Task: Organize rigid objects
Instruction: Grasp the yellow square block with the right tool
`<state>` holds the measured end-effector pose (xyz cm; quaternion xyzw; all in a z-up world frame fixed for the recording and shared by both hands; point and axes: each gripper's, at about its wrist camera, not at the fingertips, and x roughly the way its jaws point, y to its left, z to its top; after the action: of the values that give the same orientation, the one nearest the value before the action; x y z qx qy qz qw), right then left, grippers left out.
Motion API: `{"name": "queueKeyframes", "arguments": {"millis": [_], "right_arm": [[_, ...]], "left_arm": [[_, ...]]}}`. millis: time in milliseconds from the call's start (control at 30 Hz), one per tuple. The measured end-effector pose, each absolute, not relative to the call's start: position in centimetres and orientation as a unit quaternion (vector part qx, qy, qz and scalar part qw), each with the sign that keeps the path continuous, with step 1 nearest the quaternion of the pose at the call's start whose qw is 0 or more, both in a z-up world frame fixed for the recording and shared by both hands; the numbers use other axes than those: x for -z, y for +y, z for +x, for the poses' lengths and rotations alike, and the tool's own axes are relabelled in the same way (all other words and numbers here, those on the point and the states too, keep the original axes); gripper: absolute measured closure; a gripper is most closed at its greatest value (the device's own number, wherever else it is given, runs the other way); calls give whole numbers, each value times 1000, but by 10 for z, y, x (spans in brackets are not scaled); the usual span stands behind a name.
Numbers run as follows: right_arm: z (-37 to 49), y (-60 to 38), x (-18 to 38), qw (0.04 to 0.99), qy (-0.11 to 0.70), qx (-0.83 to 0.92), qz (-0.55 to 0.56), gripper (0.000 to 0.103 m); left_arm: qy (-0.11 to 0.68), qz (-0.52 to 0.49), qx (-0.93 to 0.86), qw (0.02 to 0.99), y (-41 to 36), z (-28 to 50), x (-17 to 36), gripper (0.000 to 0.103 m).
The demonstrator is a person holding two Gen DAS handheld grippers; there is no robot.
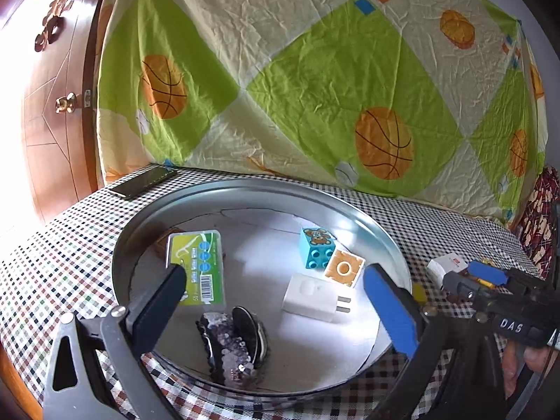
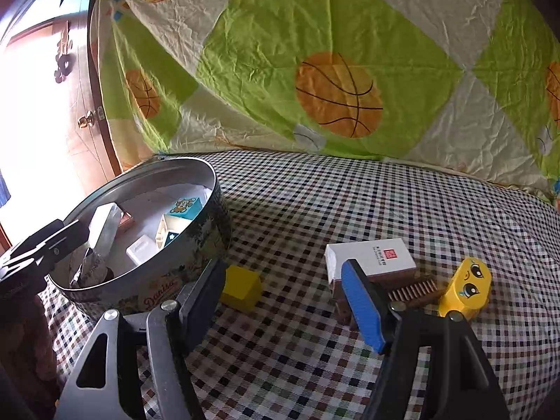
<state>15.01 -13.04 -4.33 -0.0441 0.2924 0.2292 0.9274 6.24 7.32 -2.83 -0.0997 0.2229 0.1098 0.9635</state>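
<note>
Round tin (image 2: 196, 262), near the checked tabletop's (image 2: 350, 192) left edge, already holds five items, including a blue block (image 1: 316, 246) and white charger (image 1: 311, 295). Four remain outside: yellow block (image 2: 241, 288), white box (image 2: 371, 257), comb (image 2: 413, 292), yellow toy (image 2: 465, 287). Left gripper (image 1: 273, 304) and right gripper (image 2: 283, 301) stand apart, empty.
</note>
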Motion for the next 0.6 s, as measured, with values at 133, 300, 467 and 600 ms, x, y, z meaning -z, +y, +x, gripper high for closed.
{"name": "queueKeyframes", "arguments": {"millis": [133, 300, 467, 600], "right_arm": [[160, -106, 53, 912, 323, -240, -74, 32], [181, -88, 66, 893, 368, -246, -79, 37], [186, -90, 70, 889, 374, -257, -62, 63], [173, -111, 60, 913, 330, -237, -44, 63]], "left_arm": [[230, -104, -113, 961, 75, 67, 32, 0], [231, -106, -112, 961, 76, 66, 33, 0], [225, -107, -107, 963, 75, 63, 29, 0], [221, -92, -93, 966, 58, 66, 21, 0]]}}
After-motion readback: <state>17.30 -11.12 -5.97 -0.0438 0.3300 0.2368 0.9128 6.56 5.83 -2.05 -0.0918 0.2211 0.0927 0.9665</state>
